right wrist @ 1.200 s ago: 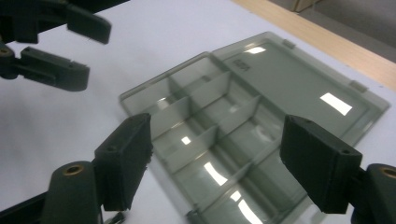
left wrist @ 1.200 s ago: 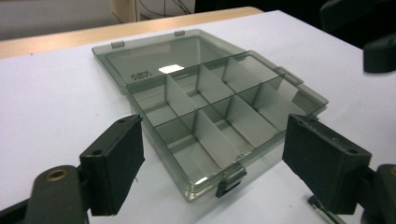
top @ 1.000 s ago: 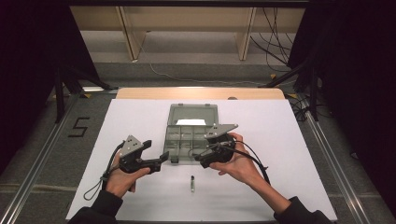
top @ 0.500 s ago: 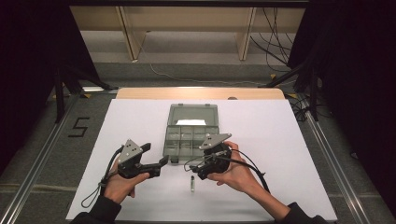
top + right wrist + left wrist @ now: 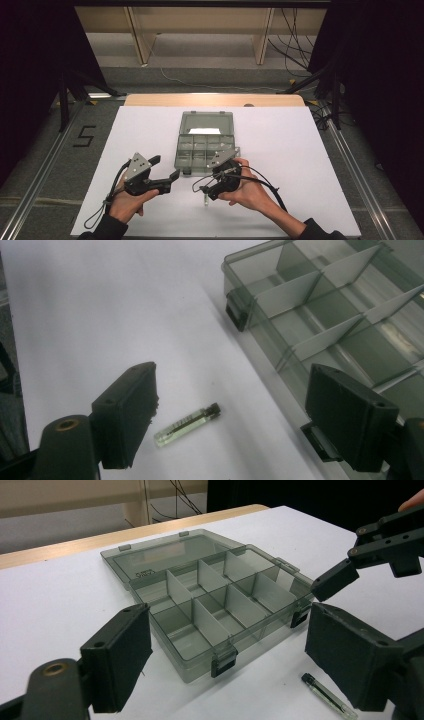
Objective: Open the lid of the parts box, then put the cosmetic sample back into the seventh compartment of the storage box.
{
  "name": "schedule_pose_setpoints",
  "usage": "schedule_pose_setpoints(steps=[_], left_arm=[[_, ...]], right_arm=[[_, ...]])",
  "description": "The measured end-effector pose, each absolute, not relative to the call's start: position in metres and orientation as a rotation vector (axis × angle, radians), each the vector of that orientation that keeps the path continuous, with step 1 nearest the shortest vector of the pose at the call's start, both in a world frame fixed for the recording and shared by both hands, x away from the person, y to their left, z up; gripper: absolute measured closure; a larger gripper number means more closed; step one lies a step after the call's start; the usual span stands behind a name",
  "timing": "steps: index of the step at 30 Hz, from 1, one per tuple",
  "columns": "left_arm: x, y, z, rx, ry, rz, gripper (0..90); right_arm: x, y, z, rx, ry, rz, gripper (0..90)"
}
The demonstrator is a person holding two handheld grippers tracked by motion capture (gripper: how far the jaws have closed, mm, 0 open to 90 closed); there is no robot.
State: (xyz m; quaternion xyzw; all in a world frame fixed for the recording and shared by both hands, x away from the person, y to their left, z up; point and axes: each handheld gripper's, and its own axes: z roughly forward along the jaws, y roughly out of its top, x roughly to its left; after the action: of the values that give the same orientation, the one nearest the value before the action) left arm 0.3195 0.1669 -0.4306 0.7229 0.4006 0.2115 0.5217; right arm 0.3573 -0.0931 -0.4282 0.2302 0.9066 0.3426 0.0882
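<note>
On the white-covered bench (image 5: 310,165), the open smoke-grey plastic compartment box (image 5: 205,146) is sitting mid-surface with its latched front wall facing the person, and broad bare sheet is lying open on either side and in front for moving. The right gripper (image 5: 227,430), jaws spread wide, is hovering over the small clear glass vial with a dark cap (image 5: 188,424), which is lying flat just in front of that wall. The left gripper (image 5: 227,665) is waiting spread at the box's left front corner, so the right one is best coming straight down, closing across the vial's narrow body and keeping clear of the latches.
</note>
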Motion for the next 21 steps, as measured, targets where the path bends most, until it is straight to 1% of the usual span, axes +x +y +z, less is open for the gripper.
schedule_pose_setpoints(steps=[6,17,21], left_arm=[[0.317,0.171,-0.43,1.726,0.976,0.53,17.5],[0.313,0.174,-0.428,1.711,0.976,0.545,17.5],[0.312,0.176,-0.426,1.701,0.968,0.548,17.4]], right_arm=[[0.356,-0.089,-0.43,0.673,2.73,1.0,22.9],[0.354,-0.079,-0.444,0.658,2.813,0.939,26.1],[0.353,-0.073,-0.45,0.652,2.833,0.92,30.2]])
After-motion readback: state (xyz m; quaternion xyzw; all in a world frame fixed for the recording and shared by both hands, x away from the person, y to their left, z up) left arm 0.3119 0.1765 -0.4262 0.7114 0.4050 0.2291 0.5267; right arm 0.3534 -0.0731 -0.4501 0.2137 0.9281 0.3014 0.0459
